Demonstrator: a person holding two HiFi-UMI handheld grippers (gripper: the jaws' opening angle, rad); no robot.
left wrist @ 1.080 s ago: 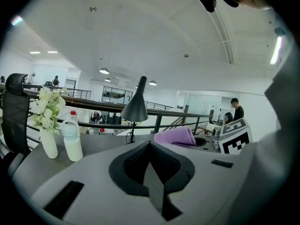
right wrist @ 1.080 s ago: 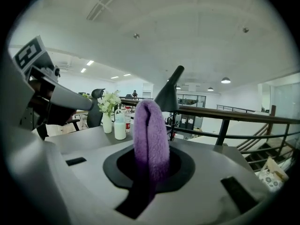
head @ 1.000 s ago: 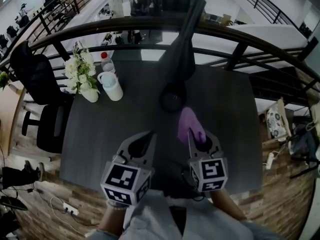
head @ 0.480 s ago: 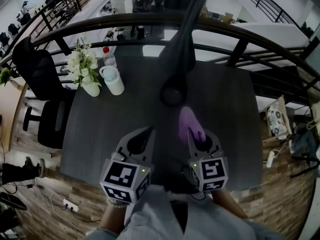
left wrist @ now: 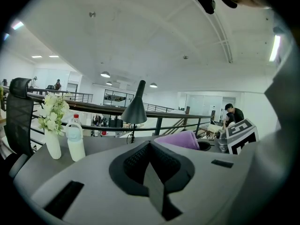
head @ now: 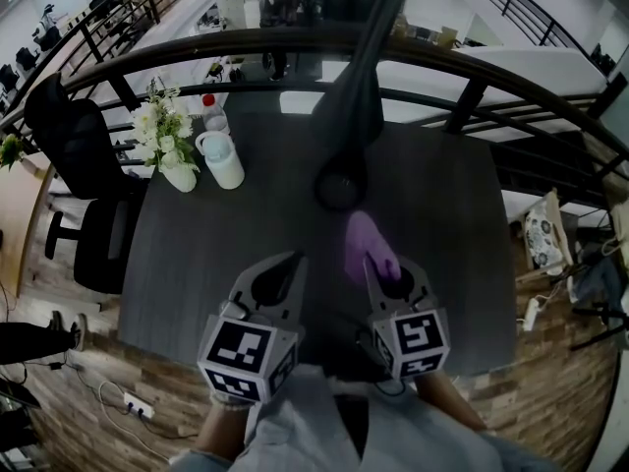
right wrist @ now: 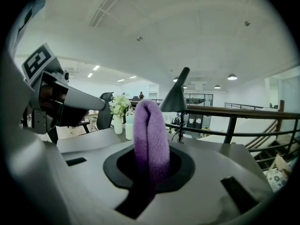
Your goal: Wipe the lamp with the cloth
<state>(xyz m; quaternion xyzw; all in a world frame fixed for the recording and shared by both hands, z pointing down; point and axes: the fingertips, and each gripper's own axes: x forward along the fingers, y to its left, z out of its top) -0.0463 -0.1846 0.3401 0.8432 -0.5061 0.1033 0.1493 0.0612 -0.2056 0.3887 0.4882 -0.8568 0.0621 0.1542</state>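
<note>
A dark desk lamp [head: 356, 106] stands at the back middle of the dark table [head: 197, 264], its round base [head: 340, 186] just beyond the grippers. My right gripper [head: 369, 264] is shut on a purple cloth [head: 366, 245], which sticks up between its jaws [right wrist: 150, 142] and points toward the lamp base. The lamp's shade [right wrist: 176, 97] shows behind the cloth in the right gripper view. My left gripper [head: 295, 261] hovers beside it over the table, jaws together and holding nothing. The lamp [left wrist: 135, 110] and the cloth [left wrist: 180, 140] both show in the left gripper view.
A vase of white flowers [head: 162, 150], a white jug [head: 222, 160] and a bottle [head: 213, 112] stand at the table's back left. A black office chair [head: 74, 165] is left of the table. A curved railing [head: 472, 77] runs behind it.
The right gripper and its cloth have shifted slightly left and forward toward the lamp base. The left gripper has barely moved.
</note>
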